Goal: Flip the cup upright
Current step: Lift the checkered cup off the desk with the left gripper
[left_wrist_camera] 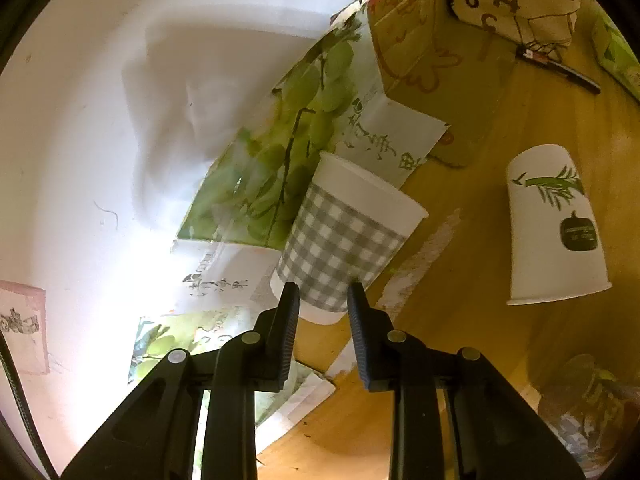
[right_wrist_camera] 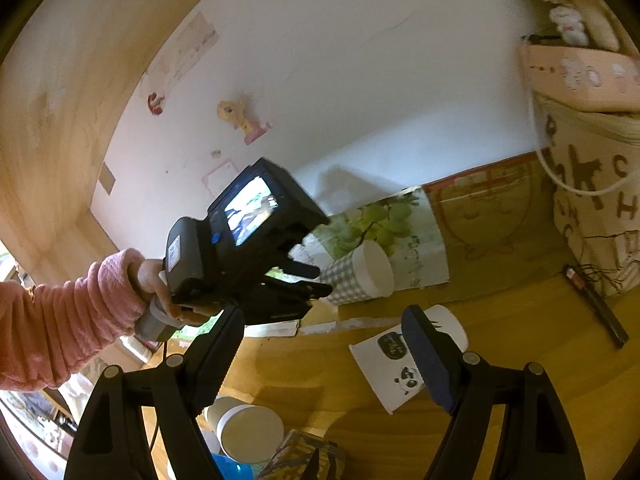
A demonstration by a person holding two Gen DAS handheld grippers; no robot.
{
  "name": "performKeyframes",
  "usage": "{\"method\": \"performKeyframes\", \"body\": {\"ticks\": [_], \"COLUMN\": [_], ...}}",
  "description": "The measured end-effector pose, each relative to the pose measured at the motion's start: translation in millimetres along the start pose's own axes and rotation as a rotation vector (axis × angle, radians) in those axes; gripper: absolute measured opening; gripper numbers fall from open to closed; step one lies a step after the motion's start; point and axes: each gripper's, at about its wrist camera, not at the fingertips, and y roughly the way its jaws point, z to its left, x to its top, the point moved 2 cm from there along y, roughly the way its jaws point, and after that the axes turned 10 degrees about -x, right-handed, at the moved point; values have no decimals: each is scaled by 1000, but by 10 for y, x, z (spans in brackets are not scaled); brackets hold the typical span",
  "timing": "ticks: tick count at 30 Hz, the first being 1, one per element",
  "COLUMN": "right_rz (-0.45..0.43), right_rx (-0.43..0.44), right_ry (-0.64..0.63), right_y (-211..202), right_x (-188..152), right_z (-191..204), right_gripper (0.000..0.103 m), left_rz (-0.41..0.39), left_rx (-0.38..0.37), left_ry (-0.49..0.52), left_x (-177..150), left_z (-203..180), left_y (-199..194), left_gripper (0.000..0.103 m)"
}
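Note:
My left gripper [left_wrist_camera: 323, 294] is shut on the base of a grey-checked paper cup [left_wrist_camera: 344, 236] and holds it lifted and tilted above the wooden table [left_wrist_camera: 460, 320]; the cup's mouth points away. The same cup [right_wrist_camera: 360, 270] and the left gripper [right_wrist_camera: 320, 278] show in the right wrist view, in front of a grape-print box. A second white cup with a green plant print [left_wrist_camera: 556, 228] stands upside down on the table. In the right wrist view this white cup [right_wrist_camera: 396, 360] lies between my open right gripper's [right_wrist_camera: 324, 324] fingers, untouched.
A grape-print box [left_wrist_camera: 288, 152] and a cardboard box [left_wrist_camera: 412, 44] stand against the white wall. A lettered fabric bag [right_wrist_camera: 596, 208] and a black pen [right_wrist_camera: 596, 304] are at the right. Upside-down containers [right_wrist_camera: 248, 432] sit at the table's near edge.

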Motion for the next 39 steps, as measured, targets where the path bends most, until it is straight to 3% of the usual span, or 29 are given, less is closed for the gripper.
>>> {"method": "performKeyframes", "body": {"ticks": [8,15,22,39], "right_rz": [-50,-76,-75,-16], "right_rx": [-15,-18,-15,15], "right_ry": [68,88,99,87], "right_y": [-195,-330,-315,-102], "right_x": [-24,-6,-29,-58], "right_z": [-190,-273,-294,-238], "right_gripper": [82,82,82,82], "left_rz": [8,-38,-66,-74], "left_rx": [7,-15,-28,-11], "left_ry": [43,64,97,146], "left_x": [-23,-39,-88,55], "left_z": [-123,-287,-375,-395], "left_y": [-70,-318,-339,126], "left_gripper": [30,55,65,68]}}
